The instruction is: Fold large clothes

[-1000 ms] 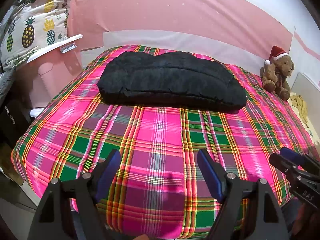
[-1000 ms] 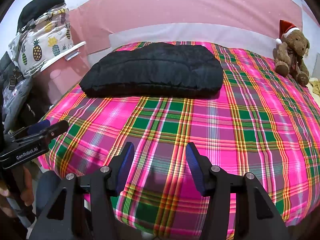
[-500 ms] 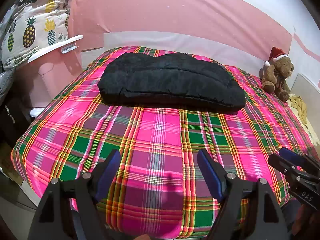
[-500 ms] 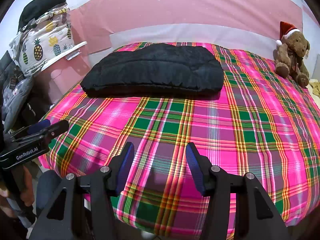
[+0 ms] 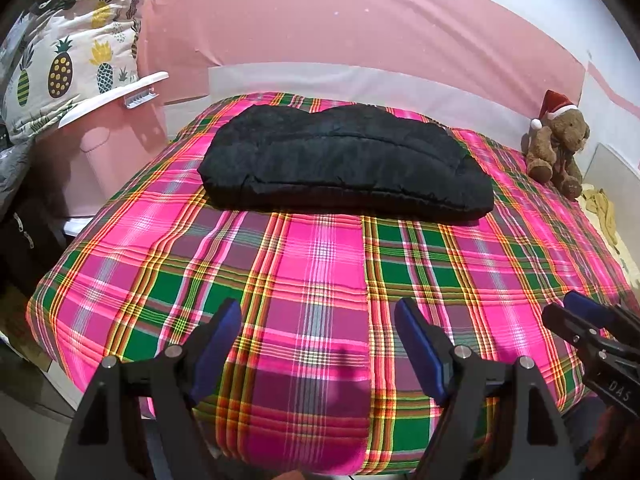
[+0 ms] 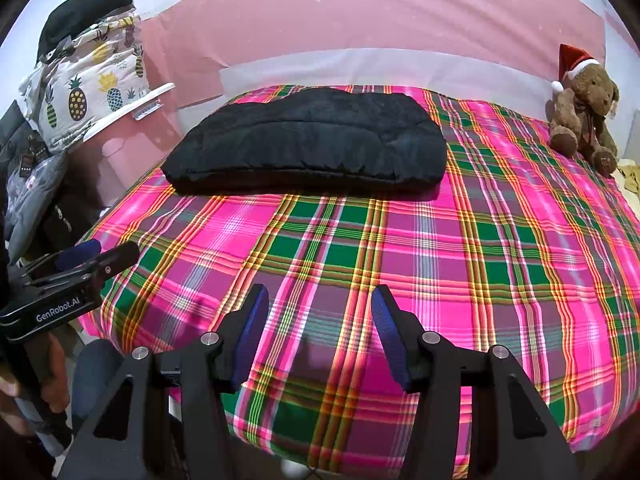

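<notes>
**Folded black garment on the plaid bed, both tongs apart**

Across the far half of the bed lies the black garment, folded into a long, puffy, rounded bundle with a quilted seam running along its length and a matte, slightly fuzzy surface. Compared with the earlier frames almost nothing differs: the garment sits in the same place and shape, and both views have only drifted a touch, with each pair of tongs as wide as before. The left tongs hover over the near edge of the bed, blue-padded fingers well apart and holding nothing. The right tongs hover likewise over the near edge, fingers apart and empty; in the left view they show at the right border, and the left tongs show at the left border of the right view.

The bed cover is a smooth, flat-woven plaid in bright pink, green and yellow. A brown plush teddy bear in a red Santa hat sits at the far right corner, well apart from the garment. Beside the bed on the left stands a pink plastic bin with a white rim; pineapple-print fabric is heaped on top of it. Behind the bed runs a pink wall.
</notes>
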The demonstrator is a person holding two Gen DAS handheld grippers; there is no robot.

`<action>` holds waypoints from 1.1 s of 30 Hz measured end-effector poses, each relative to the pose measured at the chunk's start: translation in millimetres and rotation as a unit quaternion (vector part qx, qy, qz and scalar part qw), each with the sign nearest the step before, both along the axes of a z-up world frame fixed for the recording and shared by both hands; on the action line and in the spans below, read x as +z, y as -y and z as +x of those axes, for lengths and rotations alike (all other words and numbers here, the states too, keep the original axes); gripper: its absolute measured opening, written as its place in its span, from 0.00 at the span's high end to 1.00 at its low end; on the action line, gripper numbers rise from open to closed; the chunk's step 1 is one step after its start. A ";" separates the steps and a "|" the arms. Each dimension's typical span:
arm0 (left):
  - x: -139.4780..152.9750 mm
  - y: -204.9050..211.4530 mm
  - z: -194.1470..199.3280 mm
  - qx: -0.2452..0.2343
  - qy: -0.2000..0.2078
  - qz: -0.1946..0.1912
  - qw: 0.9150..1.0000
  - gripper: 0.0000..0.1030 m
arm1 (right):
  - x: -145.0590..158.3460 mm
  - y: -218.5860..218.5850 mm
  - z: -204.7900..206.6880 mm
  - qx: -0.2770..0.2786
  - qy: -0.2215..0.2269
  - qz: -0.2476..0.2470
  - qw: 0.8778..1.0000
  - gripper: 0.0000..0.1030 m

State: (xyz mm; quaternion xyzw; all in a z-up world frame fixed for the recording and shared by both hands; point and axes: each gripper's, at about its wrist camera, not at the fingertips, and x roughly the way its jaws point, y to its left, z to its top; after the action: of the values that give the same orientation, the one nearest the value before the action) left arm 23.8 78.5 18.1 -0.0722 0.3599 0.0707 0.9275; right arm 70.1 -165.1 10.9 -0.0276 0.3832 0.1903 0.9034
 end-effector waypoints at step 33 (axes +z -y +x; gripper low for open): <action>-7.6 3.3 1.0 0.009 -0.008 0.021 1.000 0.22 | -4.7 12.0 0.8 0.013 -0.007 0.000 1.000 0.48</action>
State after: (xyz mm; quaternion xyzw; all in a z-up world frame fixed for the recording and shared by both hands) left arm 24.8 75.2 10.5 -0.0556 0.3649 0.0876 0.9253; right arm 70.9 -177.1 6.2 -0.0316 0.3889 0.2018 0.8983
